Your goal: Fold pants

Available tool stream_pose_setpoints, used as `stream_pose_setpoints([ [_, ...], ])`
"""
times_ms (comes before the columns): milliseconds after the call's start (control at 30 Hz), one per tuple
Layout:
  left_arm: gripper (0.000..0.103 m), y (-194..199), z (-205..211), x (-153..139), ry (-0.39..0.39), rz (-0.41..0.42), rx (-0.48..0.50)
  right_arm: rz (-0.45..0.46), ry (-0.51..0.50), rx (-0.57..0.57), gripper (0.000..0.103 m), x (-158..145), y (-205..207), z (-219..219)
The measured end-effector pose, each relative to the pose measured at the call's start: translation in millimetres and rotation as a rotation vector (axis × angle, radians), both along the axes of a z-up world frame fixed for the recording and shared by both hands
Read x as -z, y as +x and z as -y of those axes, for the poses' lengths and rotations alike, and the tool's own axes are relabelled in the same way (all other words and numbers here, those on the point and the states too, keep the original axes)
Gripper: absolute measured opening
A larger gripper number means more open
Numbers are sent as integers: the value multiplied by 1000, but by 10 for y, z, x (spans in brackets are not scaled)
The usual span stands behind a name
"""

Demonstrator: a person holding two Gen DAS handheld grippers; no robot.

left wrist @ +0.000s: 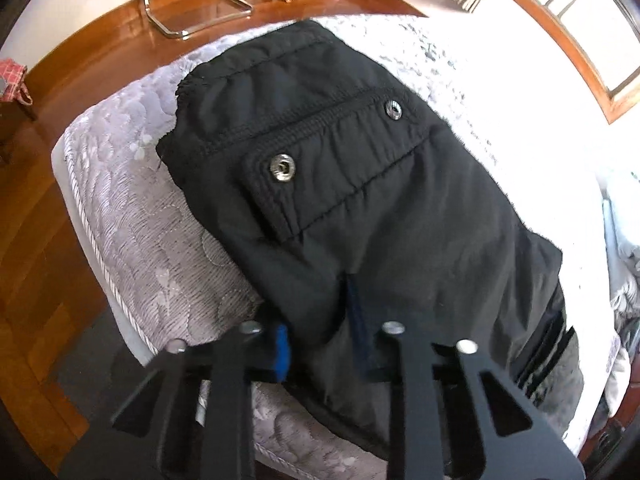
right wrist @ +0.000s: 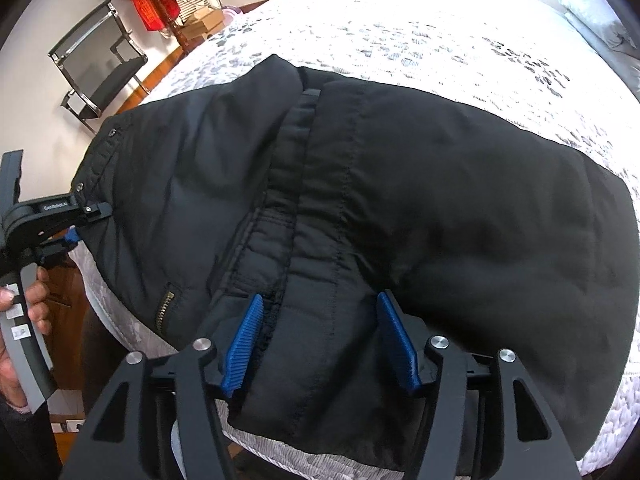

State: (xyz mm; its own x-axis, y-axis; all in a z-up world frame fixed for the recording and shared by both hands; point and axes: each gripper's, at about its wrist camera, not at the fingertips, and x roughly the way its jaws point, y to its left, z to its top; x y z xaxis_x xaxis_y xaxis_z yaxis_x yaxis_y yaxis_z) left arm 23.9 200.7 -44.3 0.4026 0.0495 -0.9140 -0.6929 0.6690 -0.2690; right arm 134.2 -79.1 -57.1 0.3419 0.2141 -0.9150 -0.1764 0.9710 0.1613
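Black padded pants point(left wrist: 360, 184) lie spread on a quilted bed, with metal snaps on a pocket flap; they also fill the right wrist view point(right wrist: 400, 200). My left gripper point(left wrist: 324, 344) is open at the pants' near edge, fabric lying between its blue pads point(left wrist: 282, 346); the right pad is partly hidden under cloth. It also shows at the far left of the right wrist view point(right wrist: 80, 224), at the waistband corner. My right gripper point(right wrist: 320, 340) is open, its blue pads point(right wrist: 244, 344) straddling a ridge of the pants near the bed's front edge.
The bed point(left wrist: 152, 216) has a piped edge near me. A wooden floor point(left wrist: 36, 240) and a chrome-framed chair point(right wrist: 100, 68) lie beyond. A red bag point(right wrist: 154, 4) hangs on a rack. Pillows point(right wrist: 592, 4) sit at the far right.
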Motion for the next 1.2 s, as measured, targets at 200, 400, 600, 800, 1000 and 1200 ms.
stream_pose_setpoints([
  [200,10,-127,-153,-35,-127,86,-54,-9,23,8,66,3,22,24],
  [400,8,-212,-23,-369,-79,204,40,-8,48,25,66,-9,5,42],
  [600,8,-145,614,-798,55,318,238,-15,136,55,66,-31,-25,235],
  [800,8,22,1249,-967,152,379,445,-6,207,122,66,-100,-110,522],
  [1000,9,159,1926,-880,241,347,712,15,264,181,66,-168,-203,811],
  [1200,11,237,2319,-431,265,248,923,52,221,244,66,-341,-287,957],
])
